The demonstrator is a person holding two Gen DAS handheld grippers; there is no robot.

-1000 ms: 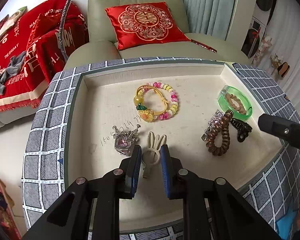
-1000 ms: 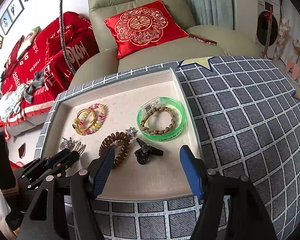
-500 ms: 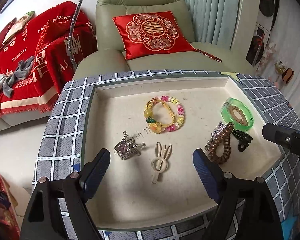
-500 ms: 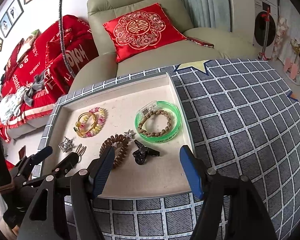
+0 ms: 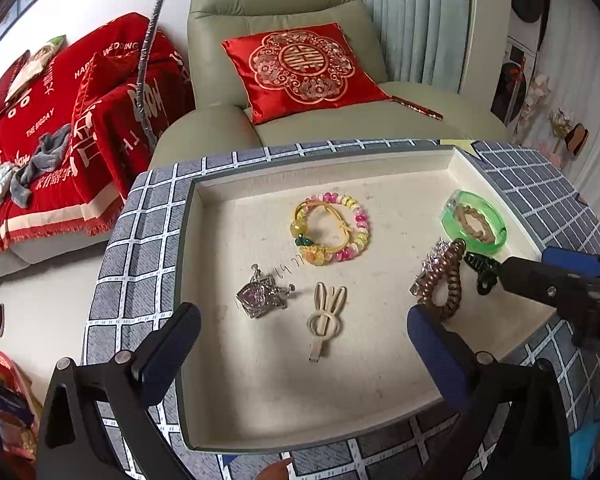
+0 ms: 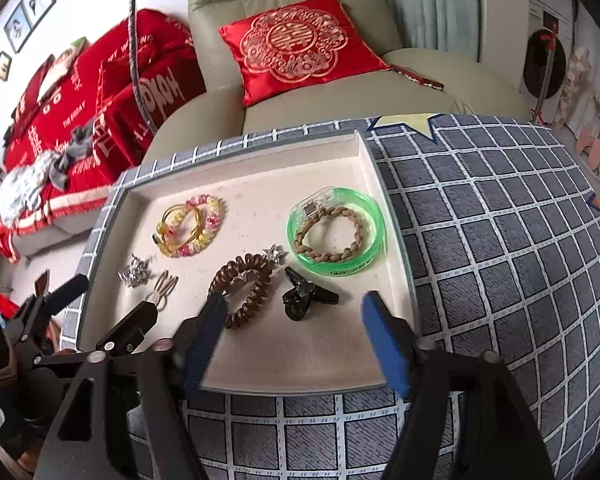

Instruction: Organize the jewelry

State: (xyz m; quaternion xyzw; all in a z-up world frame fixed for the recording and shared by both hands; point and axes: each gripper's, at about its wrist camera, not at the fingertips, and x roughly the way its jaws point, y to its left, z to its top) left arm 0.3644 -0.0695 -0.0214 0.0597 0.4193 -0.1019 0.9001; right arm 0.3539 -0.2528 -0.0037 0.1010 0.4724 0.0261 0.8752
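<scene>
Hovering over the tray (image 5: 188, 248), the left gripper (image 5: 300, 344) and right gripper (image 6: 292, 320) both gaped wide, empty. Rabbit-ear clip (image 5: 326, 316) lay bottom centre in the left view; looked light, stiff, slippery; best pinched across its narrow stem. Black claw clip (image 6: 304, 298) sat centre in the right view.

A pale green armchair (image 5: 284, 52) sits straight ahead, a red embroidered cushion (image 5: 300, 68) propped on its seat. Left of it, a sofa draped in a red throw (image 5: 52, 136) printed with white lettering, a grey cloth (image 5: 40, 160) crumpled on top. Framed pictures (image 6: 32, 4) hang on the white wall above. Behind the armchair, light blue-grey curtains (image 5: 412, 20) glow with daylight. Down front, a grey grid-patterned cloth (image 6: 500, 220) covers the surface. Off right, a white drape (image 5: 580, 80).
</scene>
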